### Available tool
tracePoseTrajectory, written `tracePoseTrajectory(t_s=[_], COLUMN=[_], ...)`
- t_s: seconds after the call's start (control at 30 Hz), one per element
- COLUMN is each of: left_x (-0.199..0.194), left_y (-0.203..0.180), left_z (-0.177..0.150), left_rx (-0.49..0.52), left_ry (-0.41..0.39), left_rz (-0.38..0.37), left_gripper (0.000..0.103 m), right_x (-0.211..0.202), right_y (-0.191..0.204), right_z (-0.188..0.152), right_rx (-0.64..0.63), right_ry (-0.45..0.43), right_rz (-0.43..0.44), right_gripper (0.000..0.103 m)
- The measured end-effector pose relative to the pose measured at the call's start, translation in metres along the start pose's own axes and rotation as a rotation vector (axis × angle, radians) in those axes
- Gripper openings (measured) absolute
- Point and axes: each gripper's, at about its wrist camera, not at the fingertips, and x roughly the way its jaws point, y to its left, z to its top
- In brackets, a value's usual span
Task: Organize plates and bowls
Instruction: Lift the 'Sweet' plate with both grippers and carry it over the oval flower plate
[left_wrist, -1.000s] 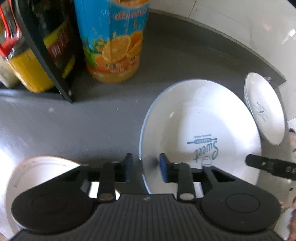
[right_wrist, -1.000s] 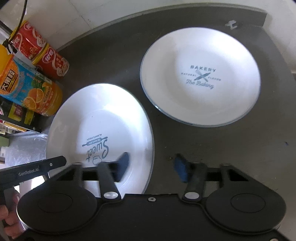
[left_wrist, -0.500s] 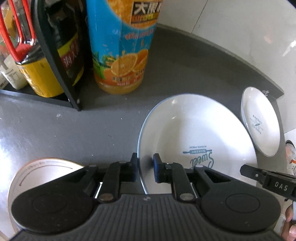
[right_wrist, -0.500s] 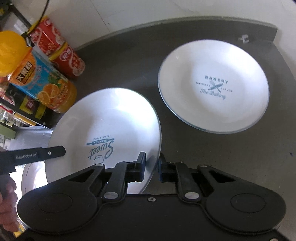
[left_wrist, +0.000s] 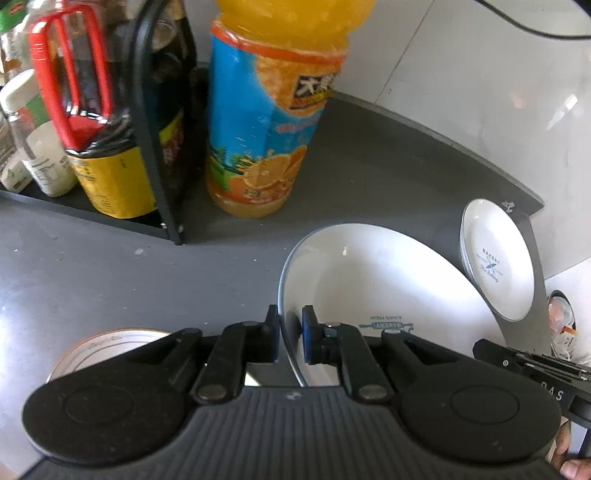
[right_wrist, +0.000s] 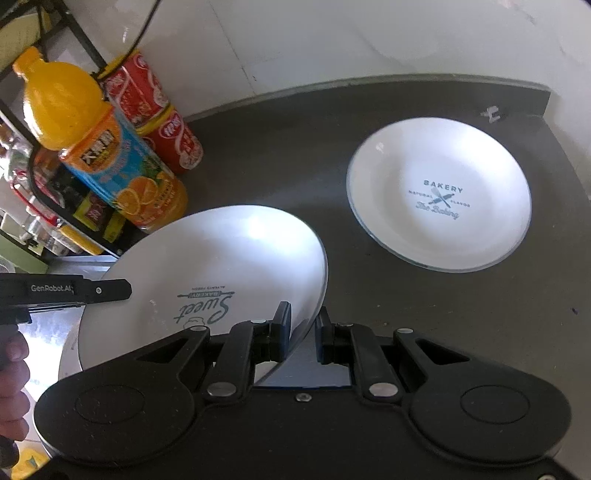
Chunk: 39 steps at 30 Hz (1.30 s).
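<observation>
Left wrist view: near edge of the Sweet plate (left_wrist: 373, 280) cut off behind the left hand-held gripper (left_wrist: 290, 334), narrow, pads clamping the plate's left rim. Plate tilted, held off the table (left_wrist: 110, 266), print upside down. Partly hidden round dish (left_wrist: 110, 341) below left. Orange juice bottle (left_wrist: 266, 122) behind. Right wrist view: right hand-held gripper (right_wrist: 303, 330) nearly closed on the same plate's right rim. Bakery plate (right_wrist: 439, 192) lies flat, well apart, far right.

Juice bottle (right_wrist: 107, 155) behind Sweet plate (right_wrist: 207, 273), Bakery plate (right_wrist: 439, 192) to its right
</observation>
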Motion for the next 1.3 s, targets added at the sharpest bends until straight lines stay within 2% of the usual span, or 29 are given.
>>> tracePoseTrajectory(t_s=[0.2,0.53,0.87,1.3], left_x=[-0.018,-0.052,-0.061,-0.067], left_y=[0.018,0.061,0.099,0.136], left_z=[0.000,-0.002,-0.015,-0.040], left_rx=[-0.009,-0.015,0.021,0.074], left_ry=[-0.020,-0.047,-0.034,-0.029], left_rz=[-0.027,-0.029,-0.042,-0.078], left_gripper=[0.010,0.011,0.011,0.012], right_x=[-0.019,-0.037,-0.038,-0.044], right_y=[0.025,0.081,0.121,0.148], right_z=[-0.002,-0.013,-0.038,-0.071], right_rx=[-0.032,-0.124,-0.104,-0.079], right_ry=[-0.041,-0.074,-0.079,-0.083], right_rz=[0.007,0.012,-0.015,-0.031], right_gripper=[0.013,0.014,0.014,0.015])
